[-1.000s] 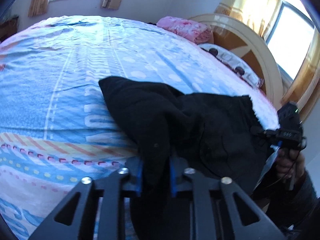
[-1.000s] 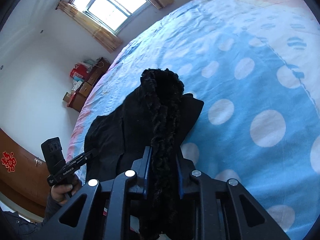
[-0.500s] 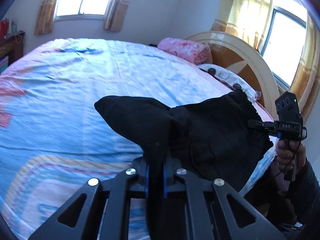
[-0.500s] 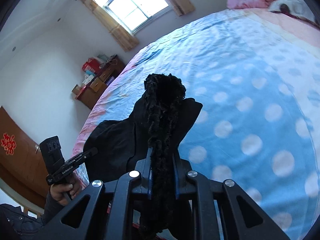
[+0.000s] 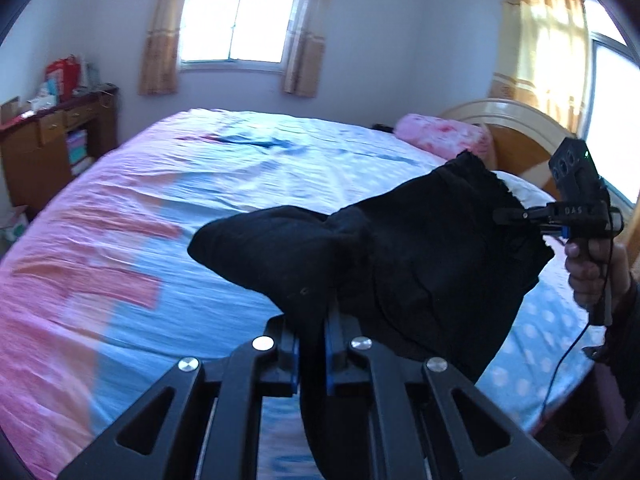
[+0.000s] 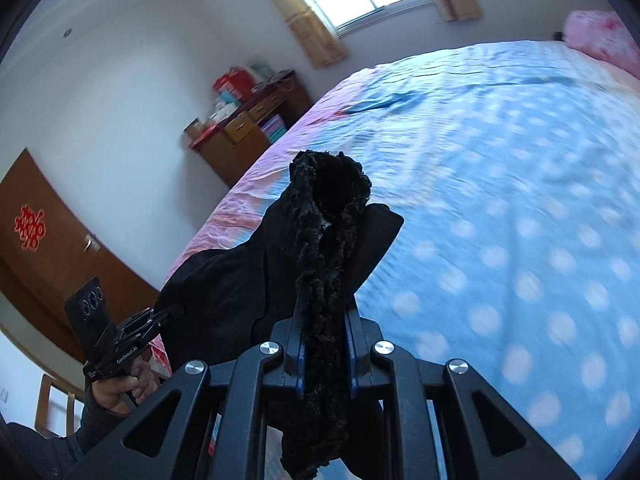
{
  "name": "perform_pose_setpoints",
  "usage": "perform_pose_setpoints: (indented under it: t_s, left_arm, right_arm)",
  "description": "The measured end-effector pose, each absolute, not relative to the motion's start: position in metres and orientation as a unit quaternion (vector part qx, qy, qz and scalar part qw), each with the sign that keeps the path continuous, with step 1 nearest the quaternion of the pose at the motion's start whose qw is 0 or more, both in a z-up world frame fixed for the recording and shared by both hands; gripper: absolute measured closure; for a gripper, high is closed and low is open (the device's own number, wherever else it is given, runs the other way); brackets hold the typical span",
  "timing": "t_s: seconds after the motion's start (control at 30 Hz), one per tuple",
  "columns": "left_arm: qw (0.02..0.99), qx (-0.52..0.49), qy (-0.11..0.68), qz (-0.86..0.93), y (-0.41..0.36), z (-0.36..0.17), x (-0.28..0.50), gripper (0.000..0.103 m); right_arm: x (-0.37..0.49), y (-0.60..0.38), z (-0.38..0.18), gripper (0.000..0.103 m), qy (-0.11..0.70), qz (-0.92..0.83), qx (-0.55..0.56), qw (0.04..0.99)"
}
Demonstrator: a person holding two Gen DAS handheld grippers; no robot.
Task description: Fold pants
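Observation:
The black pants [image 5: 420, 256] hang in the air above the bed [image 5: 240, 184], held between both grippers. My left gripper [image 5: 311, 344] is shut on one edge of the pants. My right gripper [image 6: 323, 356] is shut on the fuzzy black waistband edge [image 6: 324, 216], which sticks up past the fingers. In the left wrist view the right gripper [image 5: 520, 216] shows at the far right, clamped on the cloth. In the right wrist view the left gripper [image 6: 168, 314] shows at the lower left, also on the cloth [image 6: 224, 292].
The bed has a blue and pink sheet with white dots [image 6: 520, 220]. A pink pillow [image 5: 444, 140] and a wooden headboard [image 5: 516, 132] are at its far right. A wooden dresser [image 5: 52, 148] stands at the left wall. A wooden door [image 6: 48, 240] is behind.
Both grippers have risen, lifting the pants off the bed into the air. The views tilted up so the windows and walls show more. Both stay shut on the cloth.

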State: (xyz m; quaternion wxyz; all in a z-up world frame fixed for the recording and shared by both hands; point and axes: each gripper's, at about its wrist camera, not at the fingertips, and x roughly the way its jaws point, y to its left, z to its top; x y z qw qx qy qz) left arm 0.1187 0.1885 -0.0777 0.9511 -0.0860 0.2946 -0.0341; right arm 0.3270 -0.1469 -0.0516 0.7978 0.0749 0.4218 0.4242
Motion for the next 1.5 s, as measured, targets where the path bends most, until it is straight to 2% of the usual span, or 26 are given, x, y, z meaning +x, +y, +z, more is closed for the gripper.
perform_pose_setpoints:
  t_s: [0.47, 0.9, 0.93, 1.0, 1.1, 1.17, 1.2, 1.23, 1.27, 1.5]
  left_arm:
    - [0.948, -0.075, 0.303, 0.054, 0.279, -0.097, 0.141, 0.094]
    - [0.935, -0.091, 0.334, 0.072, 0.304, -0.140, 0.158, 0.093]
    - [0.935, -0.091, 0.334, 0.072, 0.302, -0.142, 0.159, 0.091]
    - [0.931, -0.083, 0.347, 0.075, 0.300, -0.150, 0.163, 0.080]
    - [0.927, -0.085, 0.354, 0.088, 0.301, -0.161, 0.163, 0.064]
    - [0.924, -0.083, 0.359, 0.100, 0.301, -0.165, 0.162, 0.049]
    - [0.924, -0.084, 0.360, 0.102, 0.301, -0.167, 0.162, 0.045]
    - [0.920, -0.082, 0.367, 0.109, 0.301, -0.169, 0.162, 0.033]
    - [0.918, -0.081, 0.370, 0.116, 0.300, -0.170, 0.161, 0.028]
    - [0.918, -0.094, 0.368, 0.118, 0.289, -0.167, 0.141, 0.027]
  right_arm:
    - [0.386, -0.004, -0.074, 0.088, 0.444, 0.462, 0.034, 0.767]
    - [0.427, 0.046, -0.132, 0.088, 0.485, 0.446, 0.023, 0.752]
    - [0.428, 0.048, -0.137, 0.088, 0.489, 0.441, 0.017, 0.752]
    - [0.433, 0.049, -0.149, 0.088, 0.502, 0.433, 0.013, 0.749]
    - [0.438, 0.044, -0.157, 0.082, 0.510, 0.419, 0.017, 0.751]
    - [0.437, 0.042, -0.160, 0.067, 0.514, 0.409, 0.010, 0.754]
    - [0.436, 0.041, -0.161, 0.063, 0.515, 0.402, 0.003, 0.757]
    - [0.435, 0.039, -0.160, 0.061, 0.514, 0.397, -0.001, 0.761]
    - [0.436, 0.037, -0.158, 0.059, 0.511, 0.394, 0.000, 0.764]
    - [0.414, 0.005, -0.126, 0.056, 0.463, 0.365, 0.025, 0.807]
